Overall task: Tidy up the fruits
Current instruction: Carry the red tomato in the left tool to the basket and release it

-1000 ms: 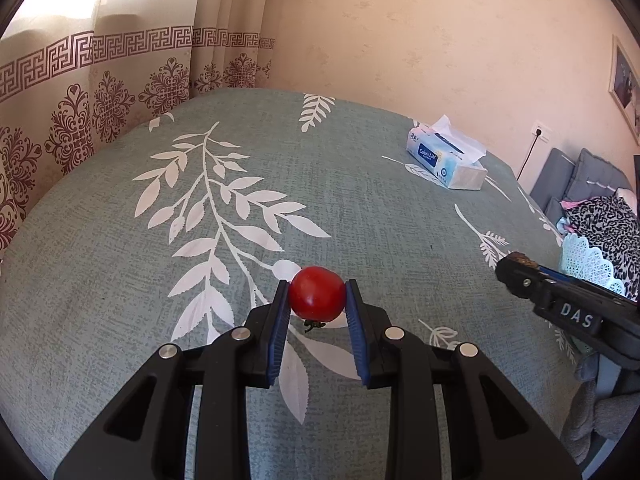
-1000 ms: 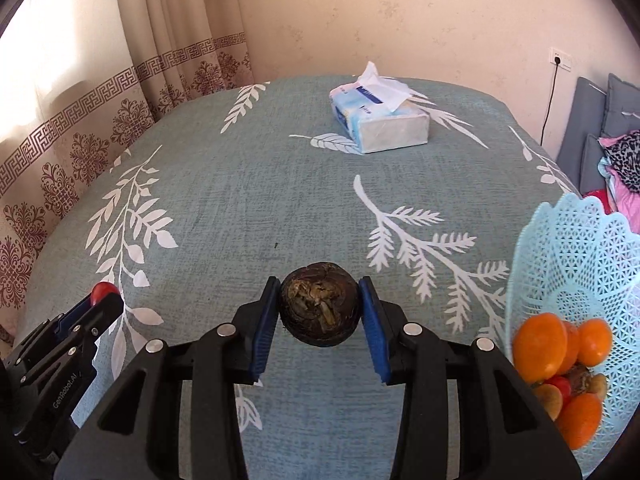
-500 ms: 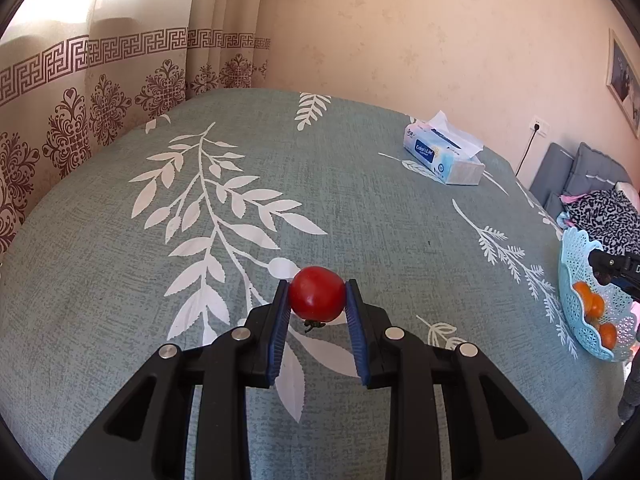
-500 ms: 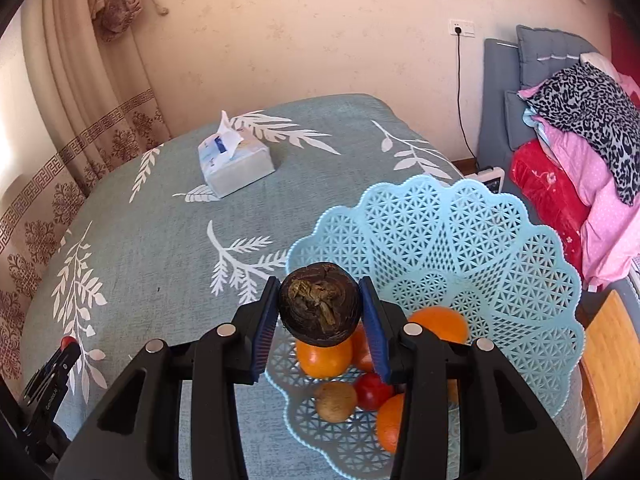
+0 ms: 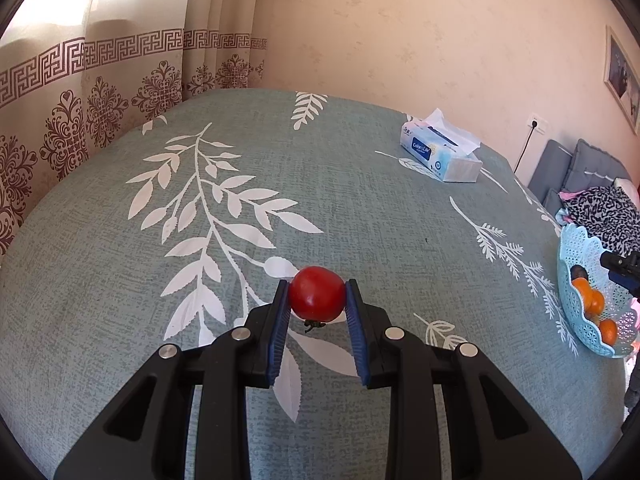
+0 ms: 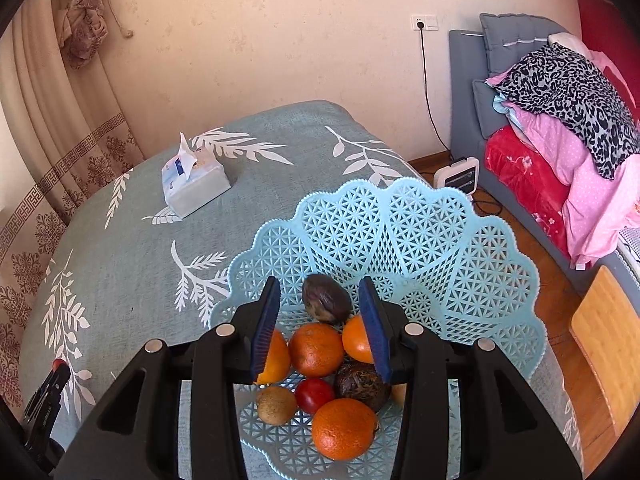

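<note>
My left gripper [image 5: 317, 294] is shut on a red tomato [image 5: 317, 293] and holds it above the green leaf-print tablecloth. My right gripper [image 6: 319, 307] is open and empty above the light blue lattice basket [image 6: 448, 240]. In the basket lie several oranges [image 6: 316, 349], a red tomato [image 6: 314, 395], a dark wrinkled fruit [image 6: 362, 384], a dark purple fruit [image 6: 326, 298] and a small brown fruit [image 6: 275, 405]. In the left wrist view the basket [image 5: 570, 280] stands at the table's far right, with the right gripper's tip over it.
A tissue box [image 5: 440, 154] stands at the back of the table, also in the right wrist view [image 6: 194, 186]. Patterned curtains hang to the left. A grey sofa with piled clothes [image 6: 560, 120] and a wooden stool [image 6: 604, 344] are beyond the table's right edge.
My right gripper has swung over the basket and opened; the dark wrinkled fruit it held now lies in the basket. My left gripper has barely moved with the tomato.
</note>
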